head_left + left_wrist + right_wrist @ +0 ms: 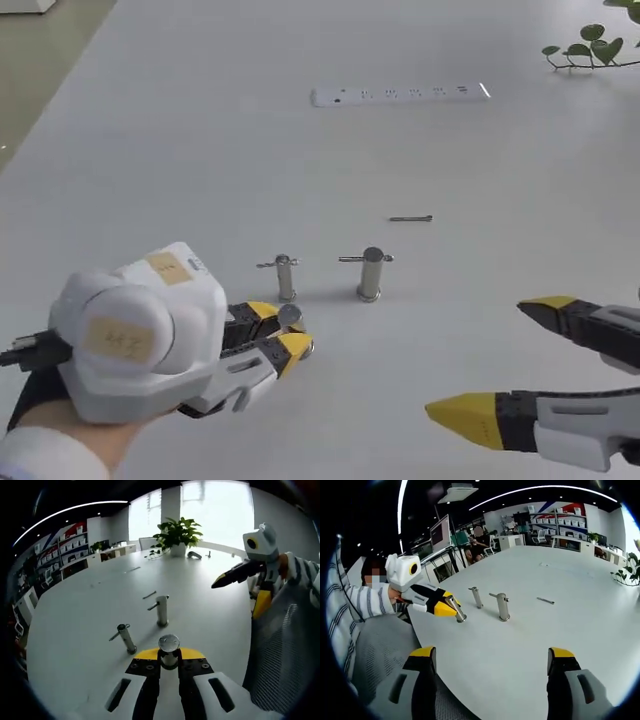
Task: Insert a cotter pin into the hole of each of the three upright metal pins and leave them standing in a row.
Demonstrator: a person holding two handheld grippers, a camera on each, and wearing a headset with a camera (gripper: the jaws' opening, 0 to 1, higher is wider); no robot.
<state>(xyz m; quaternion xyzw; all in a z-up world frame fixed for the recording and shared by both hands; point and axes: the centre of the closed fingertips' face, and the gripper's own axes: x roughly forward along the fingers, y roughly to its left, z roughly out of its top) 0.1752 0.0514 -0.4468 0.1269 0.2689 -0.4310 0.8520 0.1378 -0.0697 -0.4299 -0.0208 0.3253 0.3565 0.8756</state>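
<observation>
Two metal pins stand upright on the white table, a thin one (286,277) and a thicker one (371,273), each with a cotter pin through its top. My left gripper (290,333) is shut on a third metal pin (169,650), held near the table at the front left of the row; the right gripper view shows that pin (456,610) tilted, foot on or near the table. A loose cotter pin (411,218) lies beyond the thick pin. My right gripper (500,360) hangs open at the front right, nothing between its yellow tips.
A white power strip (400,95) lies far back on the table. A potted plant (590,48) reaches in at the far right corner. A mesh chair back (285,645) stands below the table's near edge.
</observation>
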